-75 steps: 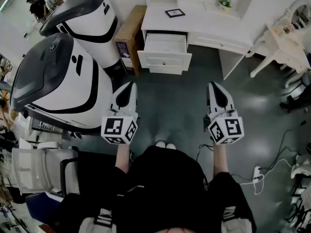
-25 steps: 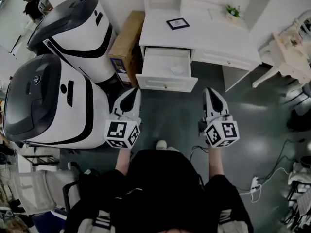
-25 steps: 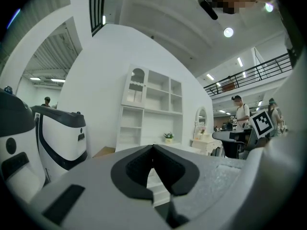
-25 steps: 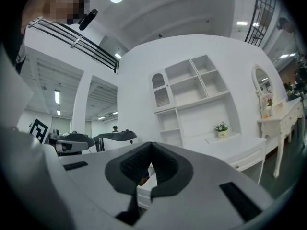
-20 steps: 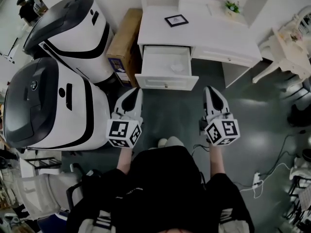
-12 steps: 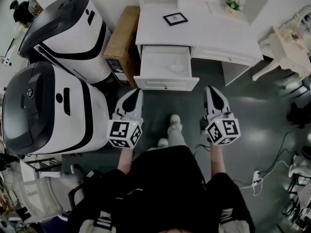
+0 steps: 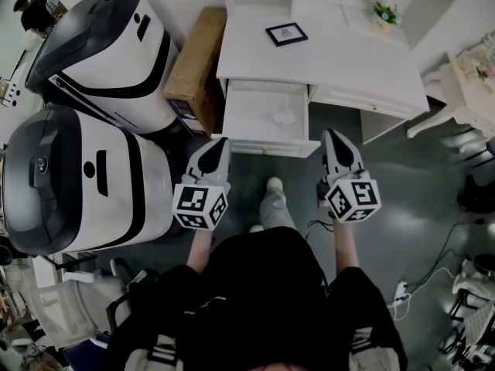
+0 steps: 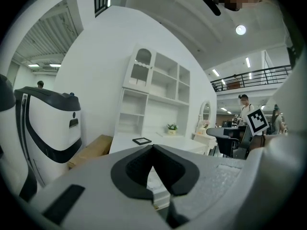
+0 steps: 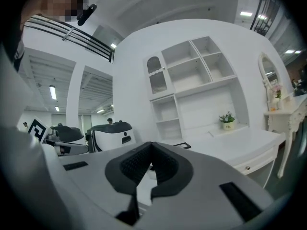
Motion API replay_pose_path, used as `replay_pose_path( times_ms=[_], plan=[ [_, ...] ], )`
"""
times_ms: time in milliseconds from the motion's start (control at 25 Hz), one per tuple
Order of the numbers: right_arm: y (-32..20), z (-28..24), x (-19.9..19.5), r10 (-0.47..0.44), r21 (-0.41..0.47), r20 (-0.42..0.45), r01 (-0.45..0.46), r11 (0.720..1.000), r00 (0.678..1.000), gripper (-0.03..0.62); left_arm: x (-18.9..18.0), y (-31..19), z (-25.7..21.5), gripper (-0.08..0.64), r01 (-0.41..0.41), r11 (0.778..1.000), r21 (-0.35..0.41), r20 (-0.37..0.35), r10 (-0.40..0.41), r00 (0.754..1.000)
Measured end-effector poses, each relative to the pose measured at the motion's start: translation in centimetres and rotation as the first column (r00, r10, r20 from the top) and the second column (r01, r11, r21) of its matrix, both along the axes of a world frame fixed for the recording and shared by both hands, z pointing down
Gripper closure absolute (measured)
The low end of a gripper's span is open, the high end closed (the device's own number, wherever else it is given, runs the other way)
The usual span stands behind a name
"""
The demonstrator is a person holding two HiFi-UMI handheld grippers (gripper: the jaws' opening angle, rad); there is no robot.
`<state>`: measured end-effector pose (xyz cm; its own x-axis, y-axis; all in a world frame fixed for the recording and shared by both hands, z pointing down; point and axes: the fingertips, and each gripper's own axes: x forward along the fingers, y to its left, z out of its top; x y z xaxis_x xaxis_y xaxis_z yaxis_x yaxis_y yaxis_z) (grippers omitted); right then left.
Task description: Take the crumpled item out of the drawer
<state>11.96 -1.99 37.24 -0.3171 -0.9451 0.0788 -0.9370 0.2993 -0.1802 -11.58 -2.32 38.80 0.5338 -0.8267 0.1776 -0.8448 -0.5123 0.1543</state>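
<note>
The crumpled item (image 7: pixel 285 117) is a small white lump in the white drawer (image 7: pixel 249 113), too small to tell what it is made of. In the left gripper view the left hand-held gripper (image 8: pixel 153 146) hides nearly all of the drawer; only a pale sliver shows under its tips. The right hand-held gripper (image 9: pixel 150 145) covers it likewise in the right gripper view. The framed picture (image 7: pixel 286 33) on the tabletop (image 7: pixel 340 56) is too small to read. The curved-legged white furniture (image 7: pixel 473 91) is cut off by the right edge.

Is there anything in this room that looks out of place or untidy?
One thing: the drawer of the white desk stands pulled open, and a crumpled white item lies loose inside, alone. Nothing looks spilled or damaged.
</note>
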Motion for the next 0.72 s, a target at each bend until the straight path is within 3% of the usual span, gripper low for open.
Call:
replay_pose_path(
  times_ms=[360,720],
  plan=[
    [-9.1,3.3,1.2,-0.097,-0.102,-0.001,0.097,0.990,0.995,0.600,2.6,-7.0,2.8,0.561,0.036,0.994,-0.100,-0.010,-0.038,0.999],
    [-15.2,8.1,2.2,-0.205,-0.219,0.010,0.203,0.955,0.979,0.600,5.8,-12.1,6.8,0.561,0.050,0.977,-0.208,-0.016,-0.054,0.998]
  ],
)
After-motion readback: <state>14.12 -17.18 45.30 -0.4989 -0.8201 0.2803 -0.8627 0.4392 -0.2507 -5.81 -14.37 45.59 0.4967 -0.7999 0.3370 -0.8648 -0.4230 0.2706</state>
